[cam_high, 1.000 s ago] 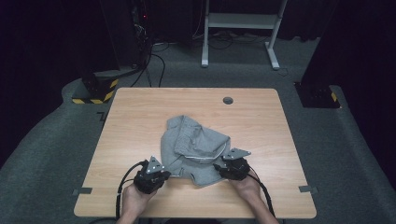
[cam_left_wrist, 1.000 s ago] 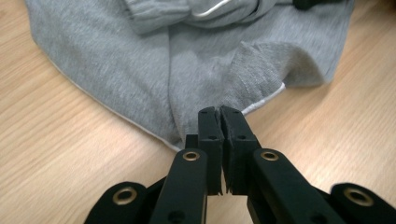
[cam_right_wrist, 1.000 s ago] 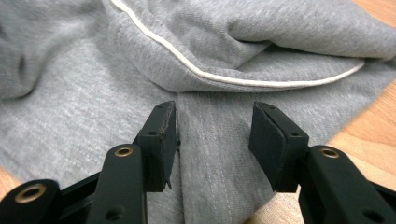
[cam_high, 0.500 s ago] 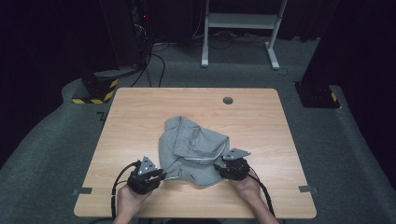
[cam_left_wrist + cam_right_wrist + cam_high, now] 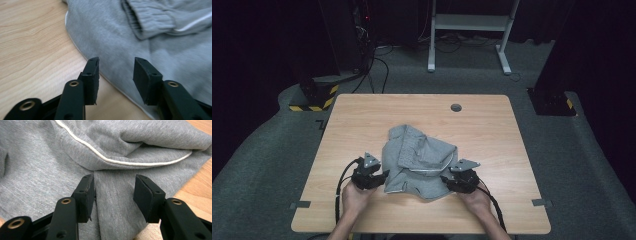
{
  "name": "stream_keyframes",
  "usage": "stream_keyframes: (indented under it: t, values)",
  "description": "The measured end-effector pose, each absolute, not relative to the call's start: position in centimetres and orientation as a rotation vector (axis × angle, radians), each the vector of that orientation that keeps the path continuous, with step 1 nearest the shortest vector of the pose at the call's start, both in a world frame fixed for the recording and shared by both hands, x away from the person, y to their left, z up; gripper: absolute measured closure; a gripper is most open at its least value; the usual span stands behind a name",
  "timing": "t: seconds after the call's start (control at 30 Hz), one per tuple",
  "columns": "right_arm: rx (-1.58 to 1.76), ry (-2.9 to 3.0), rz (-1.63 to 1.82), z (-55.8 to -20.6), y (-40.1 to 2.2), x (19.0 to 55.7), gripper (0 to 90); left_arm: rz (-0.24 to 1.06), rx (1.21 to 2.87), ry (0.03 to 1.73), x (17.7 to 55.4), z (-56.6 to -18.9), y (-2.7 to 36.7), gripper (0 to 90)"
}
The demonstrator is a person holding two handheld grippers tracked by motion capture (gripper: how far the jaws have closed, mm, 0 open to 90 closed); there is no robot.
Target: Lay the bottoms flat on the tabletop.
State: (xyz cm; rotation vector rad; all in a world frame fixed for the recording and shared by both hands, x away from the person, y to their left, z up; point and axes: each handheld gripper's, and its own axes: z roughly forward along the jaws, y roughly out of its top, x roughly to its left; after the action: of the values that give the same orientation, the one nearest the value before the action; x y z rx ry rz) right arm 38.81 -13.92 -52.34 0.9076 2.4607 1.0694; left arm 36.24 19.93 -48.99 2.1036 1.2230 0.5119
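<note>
Left gripper [image 5: 381, 179] near the table's [image 5: 492, 125] front edge, jaws just opening, apart over the grey sweatpants' [image 5: 419, 162] white-piped hem, right gripper [image 5: 446, 181] jaws parted astride a fabric fold, sweatpants crumpled mid-table, round grommet [image 5: 456, 107] by the far edge

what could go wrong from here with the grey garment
The left tongs, whose jaws have just been opening, stand open over the grey garment's white-piped hem, so a close may catch only the edge and slip. The right tongs stand open over layered folds; they might pinch several layers.
</note>
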Motion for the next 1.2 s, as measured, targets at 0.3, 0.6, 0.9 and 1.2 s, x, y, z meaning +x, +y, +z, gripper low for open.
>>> stream_keyframes:
  t: [0.3,0.6,0.9,1.2]
  values:
    - [0.901,2.459,1.070,-52.4,-13.9,38.8,50.3,0.520,2.165,1.293,39.9,-50.8,19.1,74.5]
    - [0.936,2.437,1.064,-52.3,-14.2,38.7,53.7,0.619,2.281,1.271,45.2,-49.9,18.2,87.1]
    - [0.944,2.435,1.059,-52.3,-14.3,38.7,54.6,0.557,2.240,1.222,42.9,-49.0,18.3,70.7]
    - [0.944,2.436,1.062,-52.3,-14.3,38.7,54.6,0.486,2.164,1.281,38.0,-49.6,20.2,61.6]
